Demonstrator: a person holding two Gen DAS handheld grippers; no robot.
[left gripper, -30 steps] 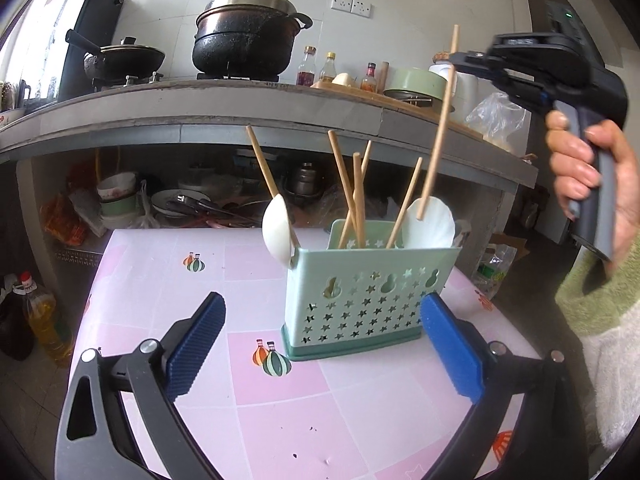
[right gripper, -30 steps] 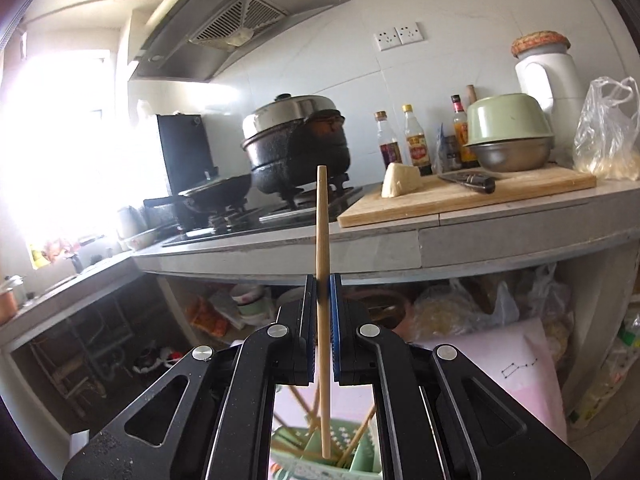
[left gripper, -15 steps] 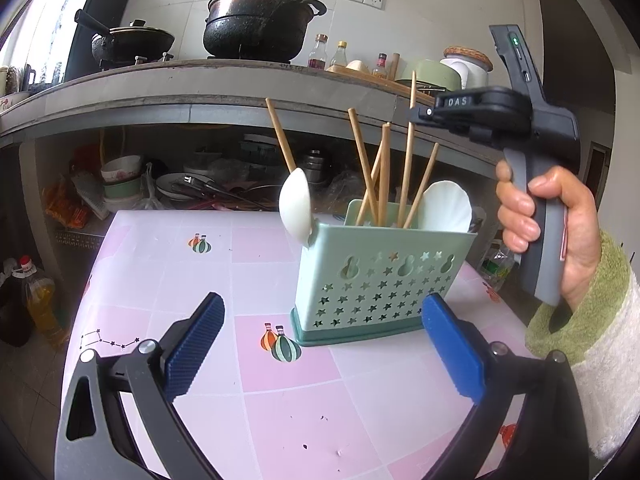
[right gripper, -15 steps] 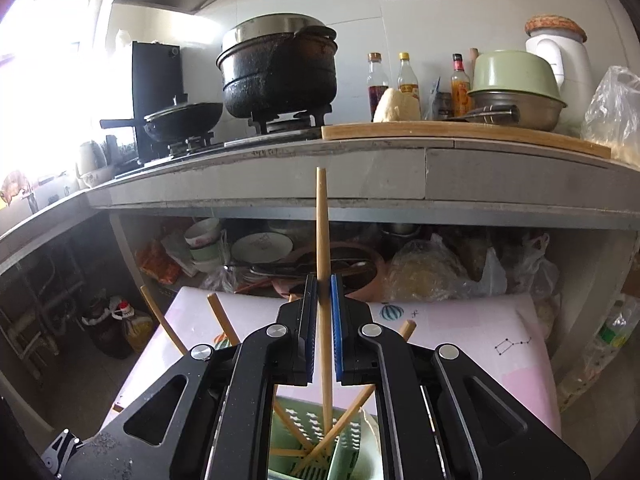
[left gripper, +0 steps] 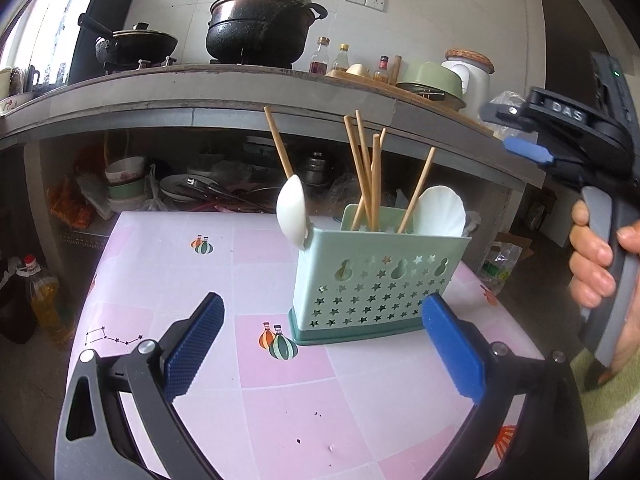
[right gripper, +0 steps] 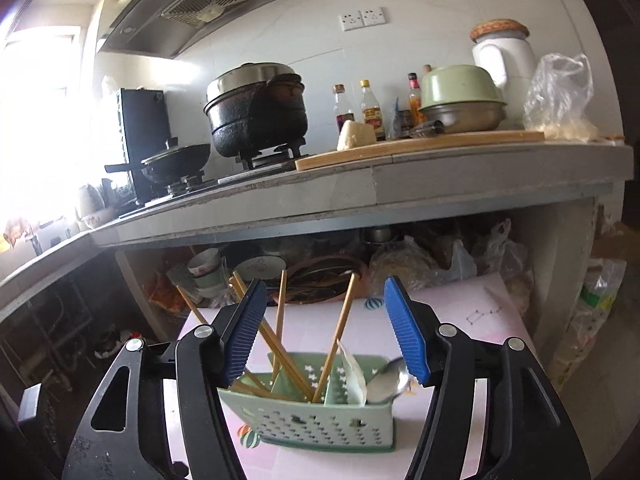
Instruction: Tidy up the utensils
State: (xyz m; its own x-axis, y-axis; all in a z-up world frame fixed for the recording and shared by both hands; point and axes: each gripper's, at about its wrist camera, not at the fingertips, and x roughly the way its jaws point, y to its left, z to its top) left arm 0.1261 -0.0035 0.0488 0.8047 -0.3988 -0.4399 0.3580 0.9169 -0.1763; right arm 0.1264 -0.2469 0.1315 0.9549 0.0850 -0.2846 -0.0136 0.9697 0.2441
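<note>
A mint-green utensil caddy (left gripper: pixel 376 280) with star holes stands on the pink table (left gripper: pixel 240 400). It holds several wooden chopsticks (left gripper: pixel 374 184) and two white spoons (left gripper: pixel 440 212). My left gripper (left gripper: pixel 320 340) is open and empty, low in front of the caddy. My right gripper (right gripper: pixel 324 328) is open and empty above the caddy (right gripper: pixel 316 416), where chopsticks (right gripper: pixel 340 328) and a metal spoon (right gripper: pixel 388 376) stand. The right gripper also shows at the upper right of the left wrist view (left gripper: pixel 528 148), held by a hand.
A grey kitchen counter (left gripper: pixel 240 100) runs behind the table, with a black pot (left gripper: pixel 260 28), wok, bottles and a cutting board. Bowls and plates sit on the shelf under it (left gripper: pixel 180 184). An oil bottle (left gripper: pixel 44 300) stands on the floor at left.
My right gripper has opened and let go of the chopstick, which now stands in the caddy. The right gripper has pulled up and away to the right.
</note>
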